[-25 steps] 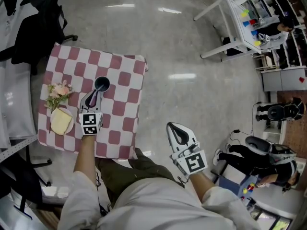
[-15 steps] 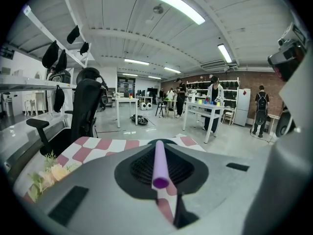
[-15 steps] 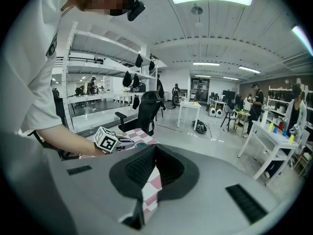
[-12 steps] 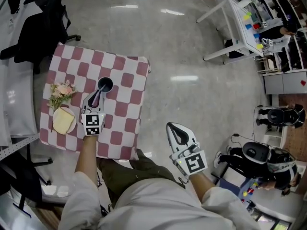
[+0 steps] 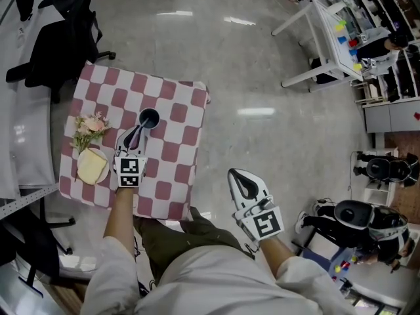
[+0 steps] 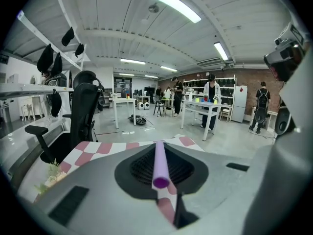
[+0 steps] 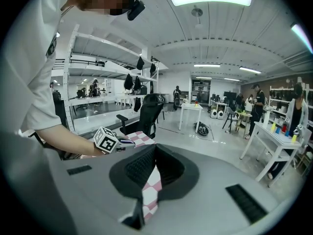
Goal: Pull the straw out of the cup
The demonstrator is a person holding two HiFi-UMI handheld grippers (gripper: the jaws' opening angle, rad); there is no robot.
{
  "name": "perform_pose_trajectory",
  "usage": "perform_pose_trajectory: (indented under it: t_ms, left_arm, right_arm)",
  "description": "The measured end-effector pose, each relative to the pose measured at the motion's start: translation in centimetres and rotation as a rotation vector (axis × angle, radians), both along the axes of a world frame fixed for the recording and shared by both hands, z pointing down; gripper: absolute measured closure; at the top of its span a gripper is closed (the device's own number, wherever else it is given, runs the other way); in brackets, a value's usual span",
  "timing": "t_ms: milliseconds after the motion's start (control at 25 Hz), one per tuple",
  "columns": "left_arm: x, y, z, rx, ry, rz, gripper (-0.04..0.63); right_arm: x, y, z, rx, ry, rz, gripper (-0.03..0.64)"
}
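A dark cup (image 5: 149, 119) stands on the red-and-white checkered table (image 5: 178, 151). My left gripper (image 5: 134, 135) sits just in front of the cup and is shut on a purple straw (image 6: 160, 161). The straw runs forward between the pads and its near end points back at the camera. From above, the straw (image 5: 139, 131) slants from the jaws to the cup's rim. The left gripper view does not show the cup; the jaws hide it. My right gripper (image 5: 243, 183) hangs over the floor to the right of the table, shut and holding nothing (image 7: 155, 149).
A small bunch of flowers (image 5: 88, 126) and a plate with a yellow block (image 5: 92, 165) lie on the table's left side. A black office chair (image 5: 62, 18) stands behind the table. A white table (image 5: 328, 31) and people are at the far right.
Only the head view has drifted a little. The left gripper keeps its hold on the straw beside the cup, and the right gripper has stayed where it was.
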State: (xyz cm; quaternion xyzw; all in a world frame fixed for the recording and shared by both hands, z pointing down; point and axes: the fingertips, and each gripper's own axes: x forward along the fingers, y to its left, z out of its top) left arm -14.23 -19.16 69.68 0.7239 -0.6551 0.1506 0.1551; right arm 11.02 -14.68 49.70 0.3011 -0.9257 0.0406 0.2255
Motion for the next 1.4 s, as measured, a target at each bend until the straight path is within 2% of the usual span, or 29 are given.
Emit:
perform_pose_trajectory:
  t_ms: [840,1400]
  left_arm:
    - [1.1,1.8,-5.1,0.003,-0.041,0.083,0.561]
    - [1.8,4.7,-12.7,0.022,-0.089,0.174,0.561]
  right_arm:
    - [-2.4,0.7,-1.7,0.023,-0.079,-0.019,0.612]
    - [-5.1,1.2,-4.6,0.065,-0.161,-0.035,0.612]
